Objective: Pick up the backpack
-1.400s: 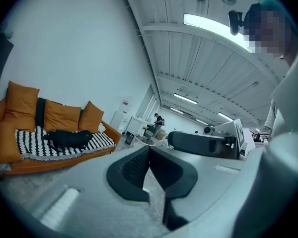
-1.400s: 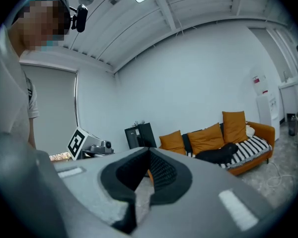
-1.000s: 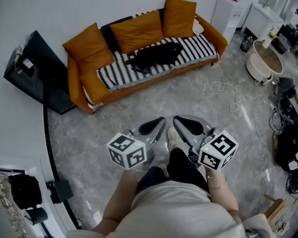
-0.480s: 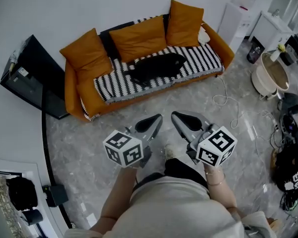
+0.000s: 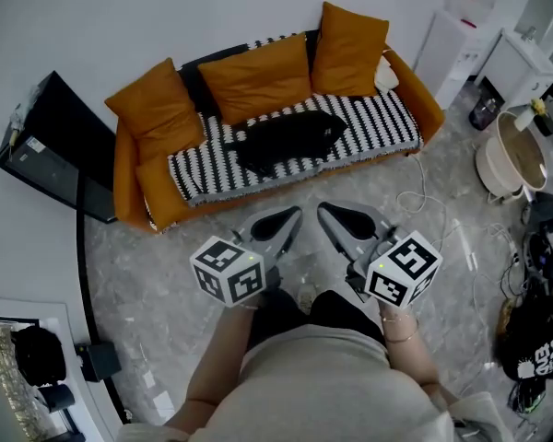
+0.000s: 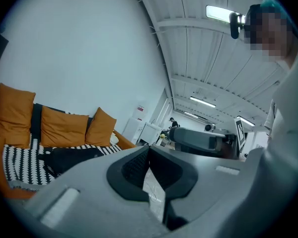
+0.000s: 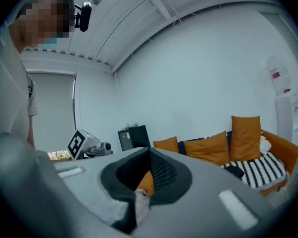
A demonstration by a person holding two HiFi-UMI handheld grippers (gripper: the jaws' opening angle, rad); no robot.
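Note:
A black backpack (image 5: 286, 138) lies flat on the striped seat of an orange sofa (image 5: 129, 180); it also shows dark on the seat in the left gripper view (image 6: 72, 157) and at the right edge of the right gripper view (image 7: 234, 170). My left gripper (image 5: 290, 217) and right gripper (image 5: 324, 214) hang side by side over the grey floor, a stretch short of the sofa's front edge. Both are shut with nothing between their jaws. Each points roughly level toward the sofa.
Three orange cushions (image 5: 258, 74) lean on the sofa back. A black cabinet (image 5: 51, 150) stands left of the sofa. A white cable (image 5: 424, 196) trails on the floor at the right, near a round tub (image 5: 511, 159) and dark bags (image 5: 539, 343).
Both grippers and the person have moved forward toward the sofa, which now lies nearer and more central in the head view. The jaws stayed shut.

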